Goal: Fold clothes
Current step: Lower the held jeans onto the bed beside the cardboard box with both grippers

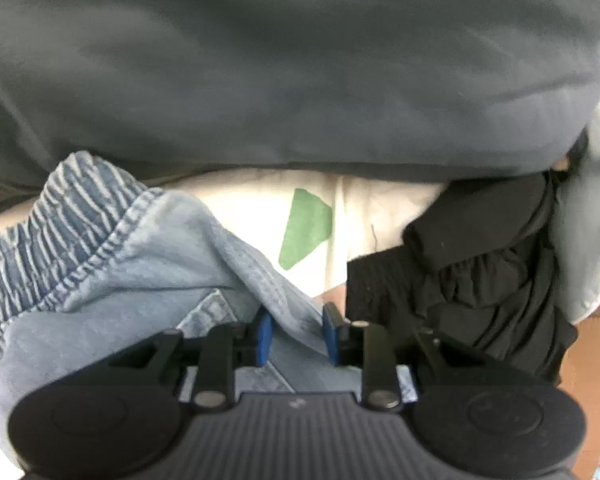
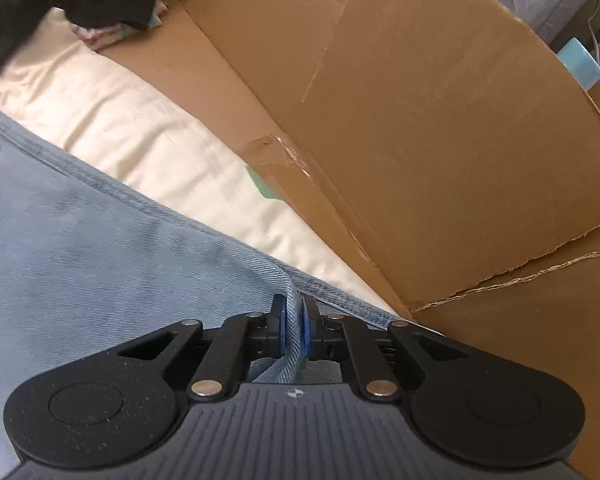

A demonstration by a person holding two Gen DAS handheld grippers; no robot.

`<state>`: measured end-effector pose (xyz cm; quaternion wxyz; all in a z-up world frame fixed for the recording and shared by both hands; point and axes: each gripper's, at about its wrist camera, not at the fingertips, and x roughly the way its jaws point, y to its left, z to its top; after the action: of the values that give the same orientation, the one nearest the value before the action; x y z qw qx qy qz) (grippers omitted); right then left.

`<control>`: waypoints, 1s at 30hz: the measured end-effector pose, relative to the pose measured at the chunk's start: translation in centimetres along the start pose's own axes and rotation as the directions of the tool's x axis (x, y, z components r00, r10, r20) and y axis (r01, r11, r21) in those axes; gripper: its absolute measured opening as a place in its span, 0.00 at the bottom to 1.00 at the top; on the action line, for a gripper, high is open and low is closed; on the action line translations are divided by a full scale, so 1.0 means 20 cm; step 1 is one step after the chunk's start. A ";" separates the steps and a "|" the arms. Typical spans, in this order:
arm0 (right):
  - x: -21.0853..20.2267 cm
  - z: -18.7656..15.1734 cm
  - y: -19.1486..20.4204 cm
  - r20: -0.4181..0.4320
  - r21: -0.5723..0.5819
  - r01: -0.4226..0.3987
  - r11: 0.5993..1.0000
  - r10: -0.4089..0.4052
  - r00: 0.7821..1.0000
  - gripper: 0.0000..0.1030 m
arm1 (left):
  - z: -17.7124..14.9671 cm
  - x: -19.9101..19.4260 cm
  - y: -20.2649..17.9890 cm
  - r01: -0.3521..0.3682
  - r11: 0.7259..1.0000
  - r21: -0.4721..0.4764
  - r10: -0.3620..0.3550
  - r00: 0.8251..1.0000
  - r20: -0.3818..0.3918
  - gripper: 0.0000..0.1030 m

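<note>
Two grippers work one pair of light blue denim trousers [image 1: 112, 280]. In the left wrist view, the left gripper [image 1: 296, 332] has its blue pads [image 1: 265, 334] standing a narrow way apart, with a thick fold of the denim lying between them; whether the pads press on the cloth I cannot tell. The gathered elastic waistband [image 1: 40, 224] bunches at about 9 o'clock from that gripper. At 12 o'clock, beyond the denim, lies a cream cloth [image 1: 252, 208] with a green patch [image 1: 306, 228] on it. A crumpled black garment [image 1: 480, 272] sits at 2 o'clock, just beside the gripper's right finger. A large dark grey cloth [image 1: 300, 72] fills the whole upper part of the view, overhanging the cream cloth.

In the right wrist view, the right gripper [image 2: 294, 330] is closed tight on a thin ridge of the denim [image 2: 80, 248], which stands pinched between its pads. The rest of the denim spreads flat toward 9 and 10 o'clock, its seamed edge running diagonally. Past that edge, at 11 o'clock, lies the cream cloth [image 2: 112, 120], and a brown cardboard box [image 2: 440, 140] with a torn flap rises from 12 to 3 o'clock, touching the cream cloth along its base. Dark clothing [image 2: 100, 4] is heaped far off at 10 o'clock.
</note>
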<state>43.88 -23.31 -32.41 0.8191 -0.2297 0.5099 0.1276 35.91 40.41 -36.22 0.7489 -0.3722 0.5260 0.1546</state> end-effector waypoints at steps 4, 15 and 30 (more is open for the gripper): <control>-0.03 -0.01 0.00 0.017 -0.003 0.010 1.000 -0.010 1.000 0.01 | -0.01 -0.01 0.02 -0.010 1.000 -0.028 0.010 1.000 0.025 0.07; -0.08 0.02 -0.11 0.046 0.108 0.041 0.993 -0.046 0.998 0.01 | 0.00 -0.12 0.04 0.061 0.997 -0.050 -0.055 0.992 0.116 0.03; 0.04 0.12 -0.09 -0.015 0.093 0.110 0.990 -0.109 0.994 0.01 | 0.06 -0.01 -0.07 0.043 0.997 -0.058 -0.035 0.990 0.133 0.03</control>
<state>46.96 -23.76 -31.85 0.8323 -0.2191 0.5060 0.0573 37.47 40.36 -35.20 0.7733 -0.3939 0.4630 0.1803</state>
